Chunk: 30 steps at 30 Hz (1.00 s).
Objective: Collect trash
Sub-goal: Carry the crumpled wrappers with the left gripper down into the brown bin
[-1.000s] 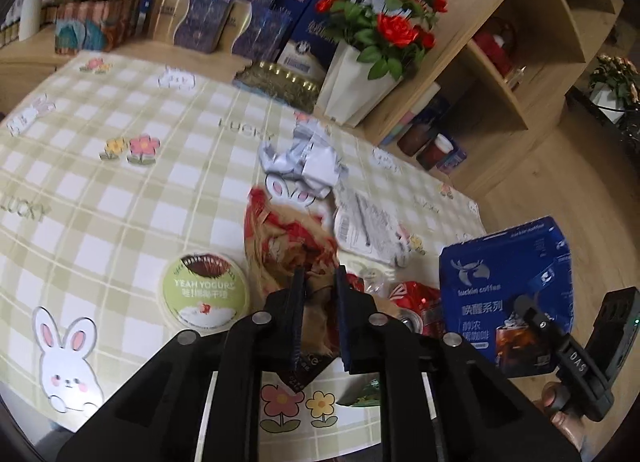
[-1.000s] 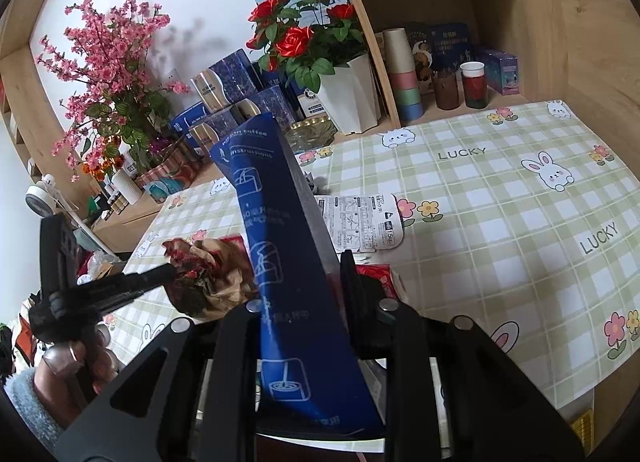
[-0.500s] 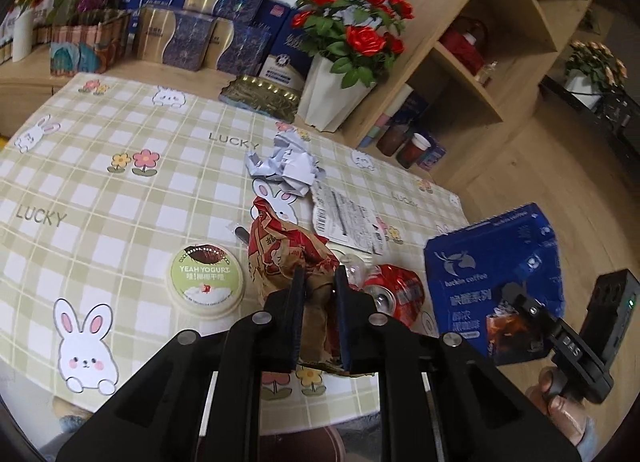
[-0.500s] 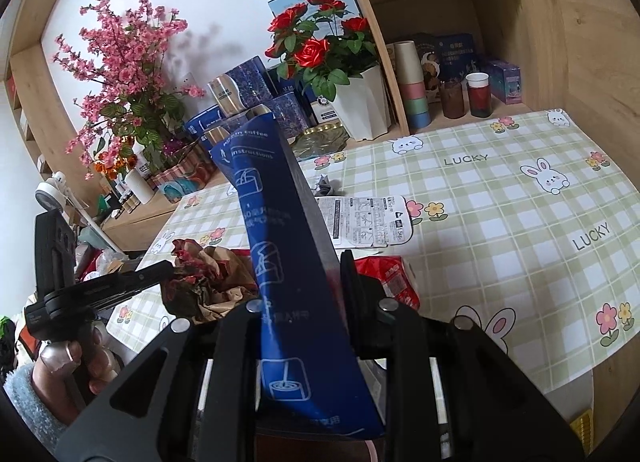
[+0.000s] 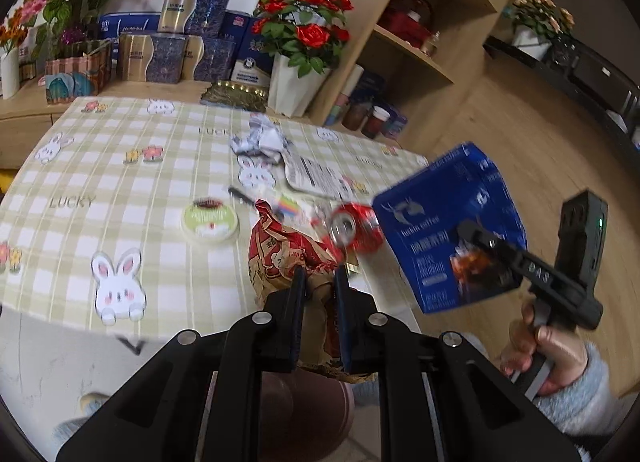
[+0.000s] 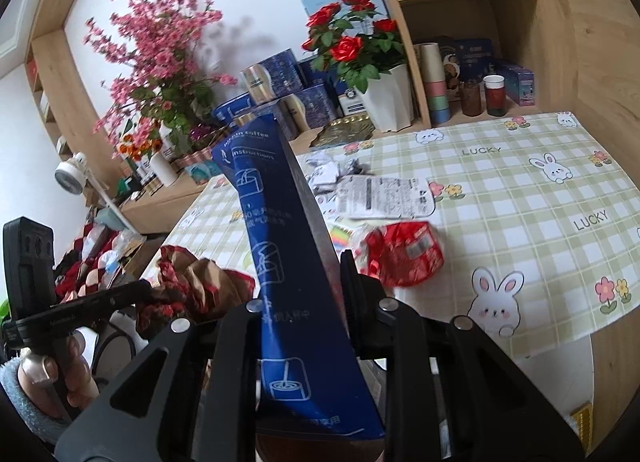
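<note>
- left gripper [image 5: 320, 282]: jaws pinched narrow on a crumpled red-and-brown paper wrapper [image 5: 280, 254], held over the near edge of the tabletop [image 5: 120, 166].
- right gripper [image 6: 308, 282]: jaws clamped on an upright blue coffee bag [image 6: 280, 246], held beyond the tabletop's near right corner.
- red can [image 5: 354, 226]: lying on its side on the tabletop, just beyond the wrapper.
- yogurt lid [image 5: 210, 218]: flat on the tabletop, left of the wrapper.
- printed white packet [image 5: 316, 178] and crumpled white paper [image 5: 260, 140]: farther back, near the middle.
- white pot of red roses [image 5: 296, 86]: at the far edge.
</note>
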Each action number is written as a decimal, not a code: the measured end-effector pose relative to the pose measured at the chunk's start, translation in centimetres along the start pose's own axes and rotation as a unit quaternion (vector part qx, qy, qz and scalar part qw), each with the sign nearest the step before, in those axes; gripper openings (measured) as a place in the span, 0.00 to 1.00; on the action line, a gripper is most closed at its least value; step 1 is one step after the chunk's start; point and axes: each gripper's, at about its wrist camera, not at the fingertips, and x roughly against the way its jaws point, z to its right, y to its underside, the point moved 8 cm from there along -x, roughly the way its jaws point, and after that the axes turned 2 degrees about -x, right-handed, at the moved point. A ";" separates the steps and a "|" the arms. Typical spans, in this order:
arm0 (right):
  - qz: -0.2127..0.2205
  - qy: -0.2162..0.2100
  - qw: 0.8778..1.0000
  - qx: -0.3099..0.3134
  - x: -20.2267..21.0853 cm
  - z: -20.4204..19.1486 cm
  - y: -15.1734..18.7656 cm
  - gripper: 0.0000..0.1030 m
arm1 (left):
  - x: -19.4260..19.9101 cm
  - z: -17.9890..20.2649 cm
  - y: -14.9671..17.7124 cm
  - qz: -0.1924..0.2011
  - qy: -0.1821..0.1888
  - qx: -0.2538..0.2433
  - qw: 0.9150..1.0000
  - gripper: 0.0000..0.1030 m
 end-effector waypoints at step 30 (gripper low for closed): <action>-0.058 -0.001 0.998 -0.011 -1.4 3.1 6.0 0.23 | -9.8 3.1 11.7 -0.119 0.029 -0.042 0.992 0.54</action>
